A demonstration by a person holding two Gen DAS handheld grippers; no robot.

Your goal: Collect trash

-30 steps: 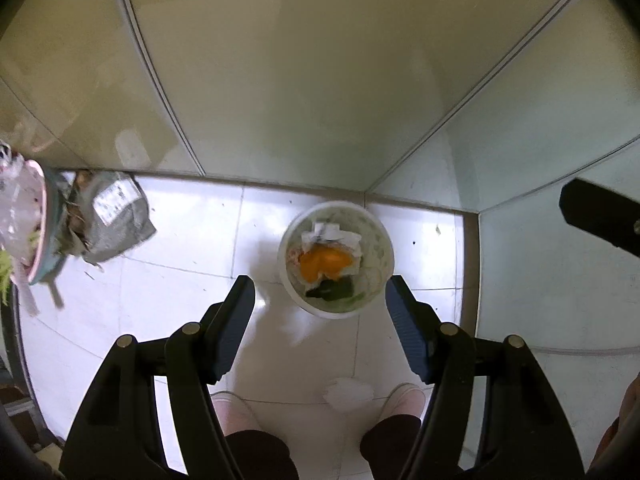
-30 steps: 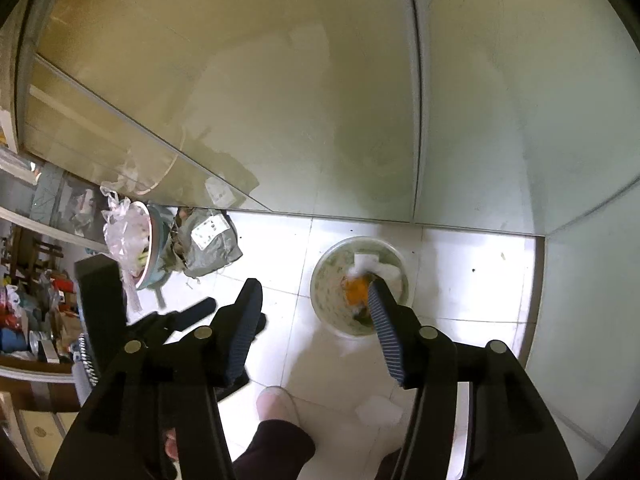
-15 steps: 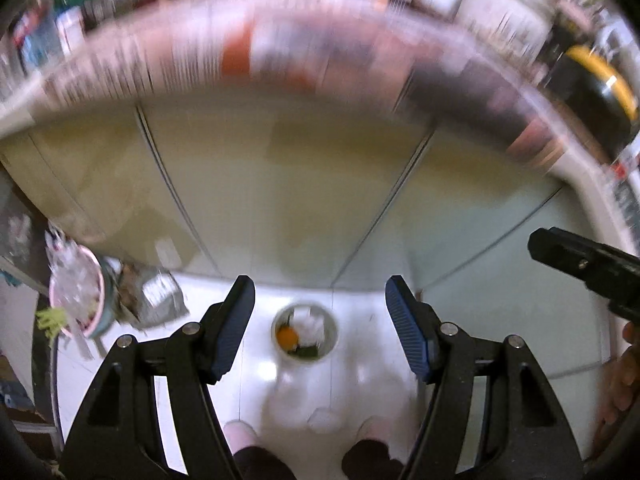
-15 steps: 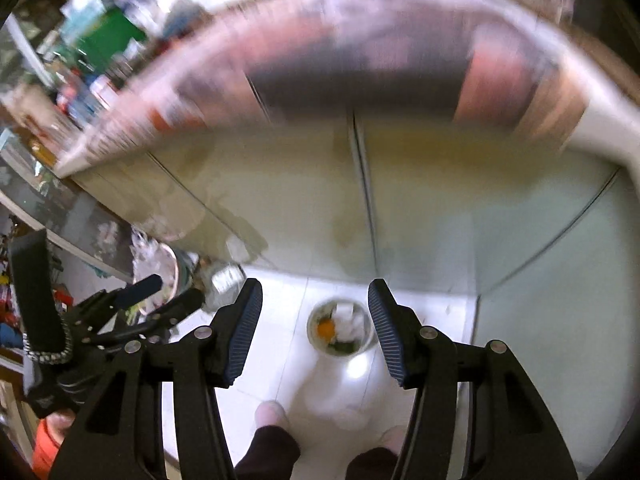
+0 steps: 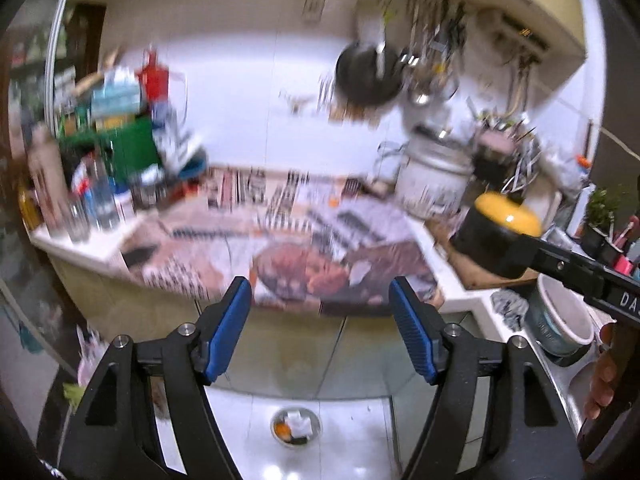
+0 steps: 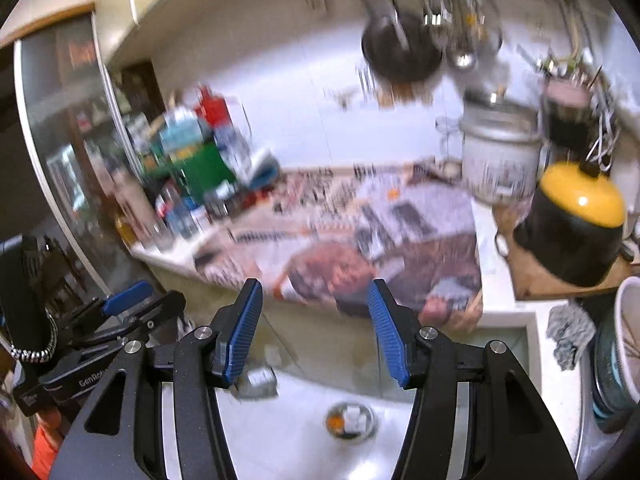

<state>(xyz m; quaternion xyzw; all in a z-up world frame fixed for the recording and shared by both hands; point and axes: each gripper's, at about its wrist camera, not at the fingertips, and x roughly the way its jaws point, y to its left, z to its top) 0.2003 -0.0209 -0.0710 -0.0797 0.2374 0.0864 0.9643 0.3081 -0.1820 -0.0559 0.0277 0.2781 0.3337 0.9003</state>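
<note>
Much of the kitchen is smeared by motion blur in both wrist views: the counter (image 5: 288,240) is covered with printed sheets whose text and pictures cannot be read, and the crowd of bottles and boxes at its left end (image 5: 116,168) cannot be told apart. A dark pan (image 5: 368,76) hangs on the wall among utensils too blurred to name. A black pot with a yellow lid (image 6: 572,224) stands on a board at the counter's right end; in the left wrist view it is partly covered by the other gripper's body. A pale metal pot (image 6: 496,152) stands behind it.

Far below, on the white floor tiles, sits the trash bowl (image 5: 296,426), small, holding orange, white and dark scraps; its contents cannot be made out further. It also shows in the right view (image 6: 350,420).

Neither claw holds anything. The left gripper (image 5: 320,328) has its blue pads well apart, having just opened a little further, with only the counter edge and cabinet front seen between them. The right gripper (image 6: 316,332) stands moderately open and empty. Both point forward and somewhat downward, side by side at counter height. A hand (image 5: 600,380) is cut off at the frame's right edge.
</note>
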